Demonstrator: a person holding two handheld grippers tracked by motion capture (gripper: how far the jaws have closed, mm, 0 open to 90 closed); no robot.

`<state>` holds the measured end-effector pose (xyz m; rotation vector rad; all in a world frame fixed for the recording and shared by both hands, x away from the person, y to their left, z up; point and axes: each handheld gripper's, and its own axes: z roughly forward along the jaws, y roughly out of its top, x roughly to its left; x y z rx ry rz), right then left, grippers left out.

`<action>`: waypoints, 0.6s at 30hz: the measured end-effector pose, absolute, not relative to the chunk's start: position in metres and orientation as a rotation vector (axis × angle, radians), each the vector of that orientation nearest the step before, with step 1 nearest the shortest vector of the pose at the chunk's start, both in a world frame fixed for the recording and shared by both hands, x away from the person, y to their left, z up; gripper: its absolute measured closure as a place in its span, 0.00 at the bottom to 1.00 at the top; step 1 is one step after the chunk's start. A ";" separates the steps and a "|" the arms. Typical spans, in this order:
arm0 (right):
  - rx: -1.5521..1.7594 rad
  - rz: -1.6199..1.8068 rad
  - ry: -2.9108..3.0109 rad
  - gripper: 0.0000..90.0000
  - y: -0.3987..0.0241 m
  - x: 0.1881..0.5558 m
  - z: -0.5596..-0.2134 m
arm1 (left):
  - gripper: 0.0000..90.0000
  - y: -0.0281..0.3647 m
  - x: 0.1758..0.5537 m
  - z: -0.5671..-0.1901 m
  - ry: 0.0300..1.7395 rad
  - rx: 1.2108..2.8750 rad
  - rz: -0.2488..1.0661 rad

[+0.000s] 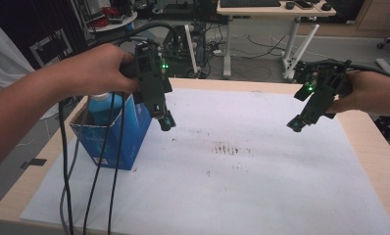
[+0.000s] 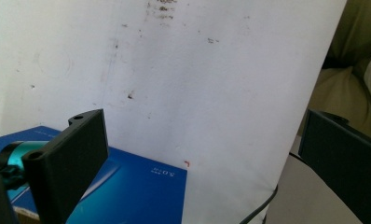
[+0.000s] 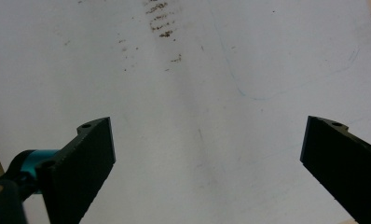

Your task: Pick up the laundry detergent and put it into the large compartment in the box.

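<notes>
Both grippers stand with their jaws spread wide and nothing between them. Left gripper (image 1: 166,122) hangs at about ten o'clock on the table (image 1: 374,147), just beside the right wall of the blue box (image 1: 127,139), which sits on the white sheet (image 1: 242,186) near the table's left edge. A blue bottle (image 1: 104,105) with a white top stands upright inside the box, its lower part hidden by the walls. Right gripper (image 1: 297,125) hovers at two o'clock, well apart from the box.

The box looks like thin cardboard: light, likely to dent under a hard squeeze, and top-heavy with the bottle in it. The bottle is probably smooth plastic, stiff and possibly slippery; the best hold seems to be across its neck or shoulder from above, with the box steadied by its rim.
</notes>
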<state>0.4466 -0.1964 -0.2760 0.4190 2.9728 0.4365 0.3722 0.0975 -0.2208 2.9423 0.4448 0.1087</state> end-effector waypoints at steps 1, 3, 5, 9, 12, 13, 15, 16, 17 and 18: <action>0.415 0.430 2.975 0.02 -0.197 0.446 -0.276 | 0.02 0.095 0.372 -0.223 0.443 2.954 0.105; 0.410 0.434 2.977 0.02 -0.197 0.446 -0.277 | 0.02 0.088 0.372 -0.227 0.439 2.955 0.103; 0.415 0.441 2.974 0.02 -0.196 0.445 -0.278 | 0.02 0.082 0.374 -0.231 0.458 2.959 0.100; 0.397 0.438 2.980 0.02 -0.192 0.443 -0.279 | 0.02 0.070 0.377 -0.239 0.447 2.966 0.090; 0.383 0.437 2.981 0.02 -0.188 0.441 -0.279 | 0.02 0.059 0.379 -0.247 0.413 2.983 0.072; 0.379 0.438 2.984 0.02 -0.188 0.440 -0.279 | 0.02 0.056 0.380 -0.248 0.411 2.989 0.064; 0.374 0.451 2.984 0.02 -0.188 0.439 -0.280 | 0.02 0.050 0.381 -0.252 0.407 2.986 0.055; 0.382 0.452 2.986 0.02 -0.188 0.438 -0.281 | 0.02 0.048 0.382 -0.253 0.402 2.981 0.044; 0.373 0.453 2.986 0.02 -0.188 0.437 -0.282 | 0.02 0.046 0.384 -0.254 0.396 2.976 0.037; 0.376 0.452 2.989 0.02 -0.188 0.437 -0.283 | 0.02 0.044 0.385 -0.255 0.404 2.968 0.034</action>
